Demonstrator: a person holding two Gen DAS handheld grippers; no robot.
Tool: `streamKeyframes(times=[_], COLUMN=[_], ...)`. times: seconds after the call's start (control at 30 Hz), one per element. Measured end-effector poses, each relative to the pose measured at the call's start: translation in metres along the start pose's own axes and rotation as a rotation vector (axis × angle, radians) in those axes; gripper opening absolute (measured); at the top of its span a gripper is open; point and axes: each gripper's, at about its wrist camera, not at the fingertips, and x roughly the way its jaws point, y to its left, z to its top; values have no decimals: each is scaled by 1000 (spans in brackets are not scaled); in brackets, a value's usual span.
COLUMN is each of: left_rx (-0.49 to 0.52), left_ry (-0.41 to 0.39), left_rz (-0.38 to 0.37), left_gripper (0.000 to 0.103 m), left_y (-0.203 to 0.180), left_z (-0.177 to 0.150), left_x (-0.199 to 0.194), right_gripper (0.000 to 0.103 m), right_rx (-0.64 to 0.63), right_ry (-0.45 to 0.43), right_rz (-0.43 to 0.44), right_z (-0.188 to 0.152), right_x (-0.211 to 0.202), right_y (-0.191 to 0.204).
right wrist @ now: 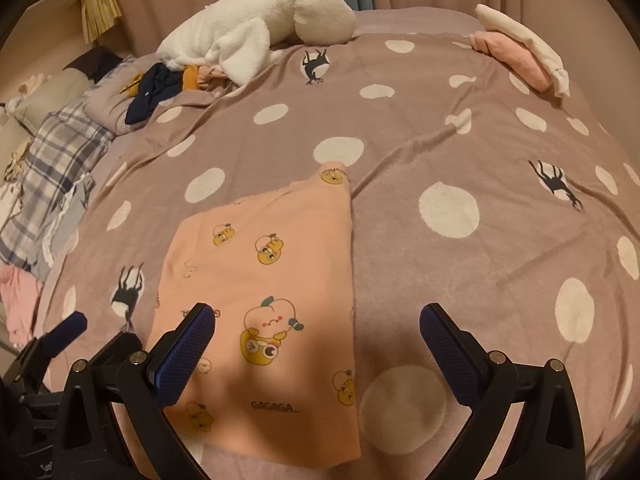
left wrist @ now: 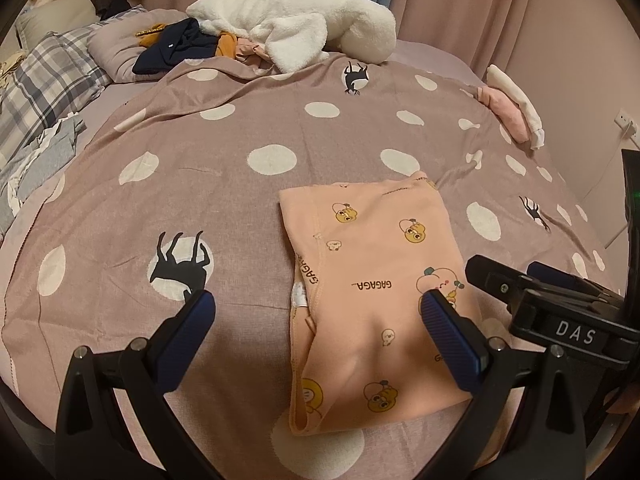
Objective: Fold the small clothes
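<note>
A small pink garment (left wrist: pixel 372 276) printed with cartoon chicks lies flat on the polka-dot blanket (left wrist: pixel 224 168), at the near middle of the bed. It looks already folded at least once: in the right wrist view its right edge runs straight from near to far, and in the left wrist view a waistband seam and a white label (left wrist: pixel 299 295) show along its left edge.

The left gripper (left wrist: pixel 316 312) hangs low over the near left part of the garment with its fingers spread wide and nothing between them; one pad sits over the cloth, the other over bare blanket to the left. The right gripper (right wrist: pixel 316 324) is likewise wide open and holds nothing, straddling the garment's right edge, one pad over the pink cloth and the other over the blanket. Whether any pad touches the fabric cannot be told.

My judgement is that a fold is partly done and the hands are lining up for the next one. That calls for each gripper to close on a near corner or edge, pinching every layer, then carrying it toward the far edge and laying it flat without dragging the cloth.

A folded pink and white stack (right wrist: pixel 520 52) rests at the far right, and a loose pile of clothes (left wrist: pixel 184 46) lies far left beside a white plush toy (left wrist: pixel 292 24).
</note>
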Motion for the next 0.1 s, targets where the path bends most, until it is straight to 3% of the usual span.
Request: streamKeyframes(times=[0.1], left_rx=[0], left_ry=[-2], left_rz=[5], left_gripper=[103], left_y=[0], left_z=[0], left_x=[0], right_gripper=[102], right_rx=[2], right_ry=[1], right_rz=[-1], right_z=[0], right_x=[0], right_y=[0])
